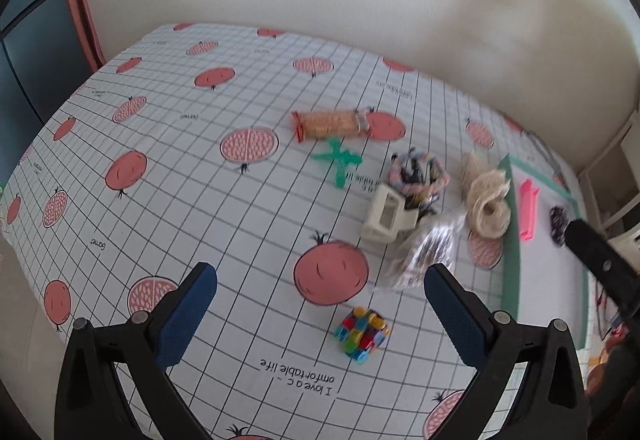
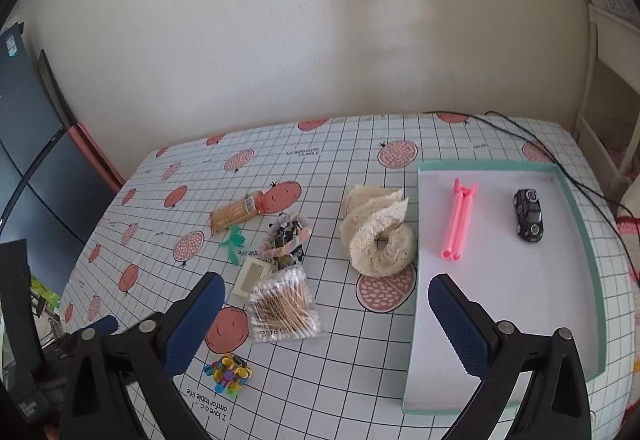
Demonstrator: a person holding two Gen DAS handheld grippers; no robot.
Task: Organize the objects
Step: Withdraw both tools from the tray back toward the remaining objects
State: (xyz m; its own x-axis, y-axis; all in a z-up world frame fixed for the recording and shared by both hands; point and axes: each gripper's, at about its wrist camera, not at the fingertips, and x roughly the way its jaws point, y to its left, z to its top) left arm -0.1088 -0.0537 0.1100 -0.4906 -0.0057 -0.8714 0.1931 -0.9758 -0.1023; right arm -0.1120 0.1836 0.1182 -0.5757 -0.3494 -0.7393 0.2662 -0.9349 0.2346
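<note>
Both grippers hang open above the table with nothing held. My left gripper (image 1: pixel 320 280) hovers over a bundle of colourful clips (image 1: pixel 362 334) and a bag of cotton swabs (image 1: pixel 424 254). My right gripper (image 2: pixel 326 290) sits above the cotton swabs (image 2: pixel 282 306), with the clips (image 2: pixel 228 374) below left. A white tray with a teal rim (image 2: pixel 416 240) holds a pink clip (image 2: pixel 458 220) and a black toy car (image 2: pixel 529 215). On the cloth lie cream lace (image 2: pixel 376 234), a pastel hair tie (image 2: pixel 285 234), a cream box (image 2: pixel 252 276), a green bow (image 2: pixel 233 240) and a toothpick bundle (image 2: pixel 236 215).
The table wears a grid cloth with pomegranate prints (image 2: pixel 384 292) and stands against a cream wall (image 2: pixel 320 39). A black cable (image 2: pixel 568 175) runs along the tray's far right side. A dark monitor (image 2: pixel 28 159) stands at the left; white shelving (image 2: pixel 608 99) at the right.
</note>
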